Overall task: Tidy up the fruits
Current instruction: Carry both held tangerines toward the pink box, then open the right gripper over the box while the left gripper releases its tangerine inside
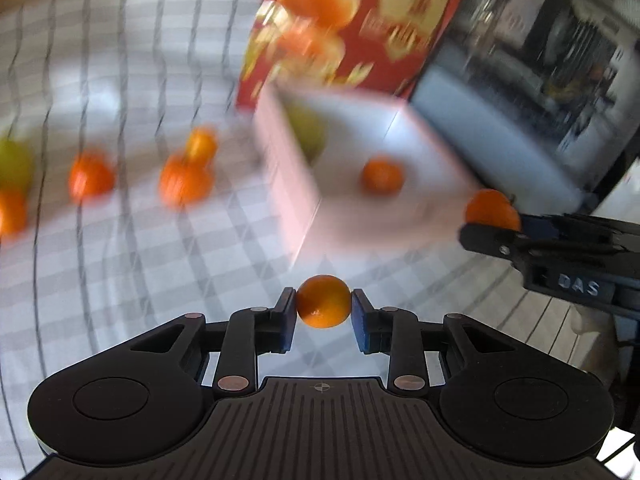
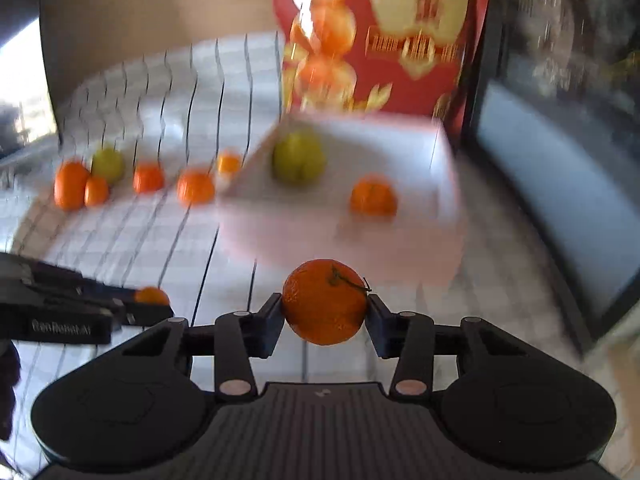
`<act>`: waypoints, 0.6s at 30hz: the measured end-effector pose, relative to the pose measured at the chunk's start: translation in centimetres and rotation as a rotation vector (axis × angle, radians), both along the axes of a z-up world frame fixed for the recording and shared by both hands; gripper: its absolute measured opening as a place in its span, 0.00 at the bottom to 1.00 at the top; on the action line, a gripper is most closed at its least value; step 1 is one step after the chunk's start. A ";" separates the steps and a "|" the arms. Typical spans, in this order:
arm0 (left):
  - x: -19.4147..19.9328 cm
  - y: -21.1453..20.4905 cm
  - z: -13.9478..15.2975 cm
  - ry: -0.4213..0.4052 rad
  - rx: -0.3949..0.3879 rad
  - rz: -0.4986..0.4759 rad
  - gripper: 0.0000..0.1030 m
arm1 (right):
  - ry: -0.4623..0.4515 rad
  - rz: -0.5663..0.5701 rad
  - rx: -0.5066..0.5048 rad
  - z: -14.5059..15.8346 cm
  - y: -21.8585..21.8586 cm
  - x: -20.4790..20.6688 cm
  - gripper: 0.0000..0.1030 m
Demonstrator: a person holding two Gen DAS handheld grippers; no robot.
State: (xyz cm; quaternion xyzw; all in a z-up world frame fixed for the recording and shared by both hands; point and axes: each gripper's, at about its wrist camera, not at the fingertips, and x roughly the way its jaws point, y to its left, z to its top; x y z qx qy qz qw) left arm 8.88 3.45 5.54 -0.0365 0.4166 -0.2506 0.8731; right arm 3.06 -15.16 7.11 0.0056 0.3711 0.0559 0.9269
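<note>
The left gripper (image 1: 323, 307) pinches a small orange (image 1: 323, 301), the right gripper (image 2: 325, 312) a bigger mandarin (image 2: 325, 302), both before the white box (image 2: 444, 168).

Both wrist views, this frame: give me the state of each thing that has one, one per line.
Left claw: shut on small orange, off the cloth.
Right claw: shut on stemmed orange, lifted.
White box: open, holds green fruit and one orange.
Loose fruit: lying on the checked cloth, left of the box.
</note>
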 end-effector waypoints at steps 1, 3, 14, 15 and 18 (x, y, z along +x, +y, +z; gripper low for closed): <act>0.7 -0.6 1.0 -0.028 -0.004 -0.004 0.33 | -0.028 -0.001 -0.001 1.0 -0.5 0.9 0.42; 2.2 -2.1 3.2 -0.093 -0.007 -0.011 0.33 | -0.075 -0.012 0.003 3.0 -1.4 2.8 0.42; 10.5 -10.3 1.5 -0.039 0.085 -0.042 0.33 | -0.038 -0.066 0.063 5.4 -6.4 14.0 0.42; 10.6 -10.6 1.1 -0.040 0.104 -0.058 0.33 | -0.019 -0.060 0.063 4.9 -6.5 14.7 0.42; 9.7 -10.7 1.4 -0.058 0.090 -0.060 0.34 | 0.035 -0.033 0.060 3.4 -6.3 17.0 0.42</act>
